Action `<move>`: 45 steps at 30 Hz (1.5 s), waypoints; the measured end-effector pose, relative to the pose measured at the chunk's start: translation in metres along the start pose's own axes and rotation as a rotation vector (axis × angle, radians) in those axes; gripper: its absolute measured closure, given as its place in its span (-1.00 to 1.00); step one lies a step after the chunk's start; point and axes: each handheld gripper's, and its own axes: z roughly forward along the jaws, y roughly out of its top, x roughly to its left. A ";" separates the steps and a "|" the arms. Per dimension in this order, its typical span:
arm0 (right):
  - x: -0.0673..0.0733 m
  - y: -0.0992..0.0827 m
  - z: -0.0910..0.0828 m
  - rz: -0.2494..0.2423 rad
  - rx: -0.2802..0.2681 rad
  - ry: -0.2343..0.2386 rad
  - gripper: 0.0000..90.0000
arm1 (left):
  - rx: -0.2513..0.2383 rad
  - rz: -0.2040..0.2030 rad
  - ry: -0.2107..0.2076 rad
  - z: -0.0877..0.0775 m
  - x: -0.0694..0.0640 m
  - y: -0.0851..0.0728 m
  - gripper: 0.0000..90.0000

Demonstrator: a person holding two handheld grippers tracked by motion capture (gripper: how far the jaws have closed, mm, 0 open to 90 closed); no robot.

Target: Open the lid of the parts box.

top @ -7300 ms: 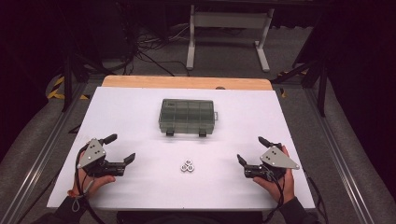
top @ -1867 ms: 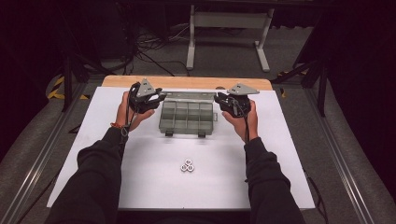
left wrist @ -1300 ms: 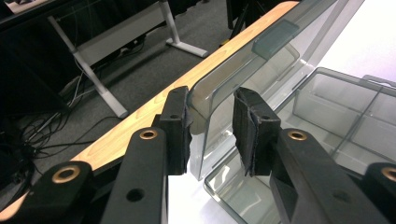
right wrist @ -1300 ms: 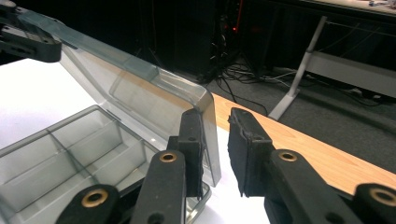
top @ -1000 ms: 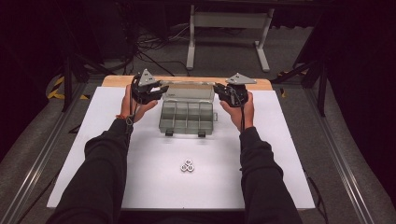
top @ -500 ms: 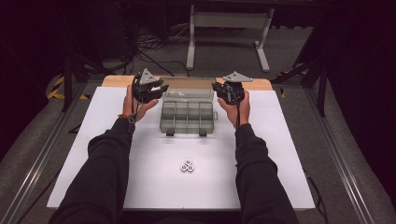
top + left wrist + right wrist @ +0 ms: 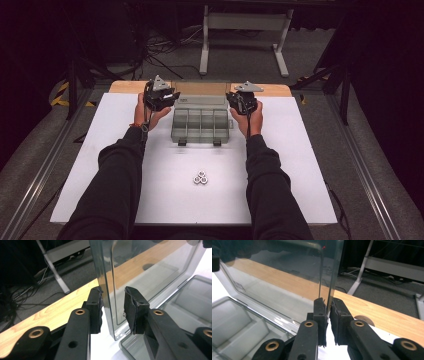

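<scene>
A clear grey plastic organiser box sits at the far middle of the white tabletop, w/ its see-through lid swung up to stand about upright along the back edge. Divided compartments show inside the open tray; two dark latches hang at its near edge.

The right claw, at the lid's right end, is pinching the lid's side edge. In the right gripper view the two black pads press the thin lid wall from both sides, almost together, and they have just been closing.

The left claw is at the lid's left end. In the left gripper view its pads straddle the lid edge: the left pad looks to be touching or just beside the wall, the right pad stands apart w/ a clear gap, so the claw is part spread, not yet clamped on the lid. Tray corner shows to the right behind it.

Both of the person's forearms, in dark sleeves, reach in from the near edge, one either side of the box.

Three small metal nuts lie clustered, touching one another, on the tabletop near the person, well apart from the box.

Beyond the tabletop: a bare wood strip, then dark floor w/ cables and a grey metal stand.
</scene>
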 end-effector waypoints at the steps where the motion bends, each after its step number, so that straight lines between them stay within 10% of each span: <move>1: 0.000 -0.002 0.002 0.006 0.003 -0.003 0.83 | 0.012 0.005 0.005 0.002 0.000 -0.001 0.51; 21: 0.002 -0.026 0.023 0.013 0.138 -0.011 0.84 | 0.111 -0.032 0.064 0.025 -0.008 -0.009 0.38; 45: 0.001 -0.030 0.023 0.043 0.131 -0.001 0.78 | 0.154 -0.091 0.069 0.033 -0.013 -0.022 0.40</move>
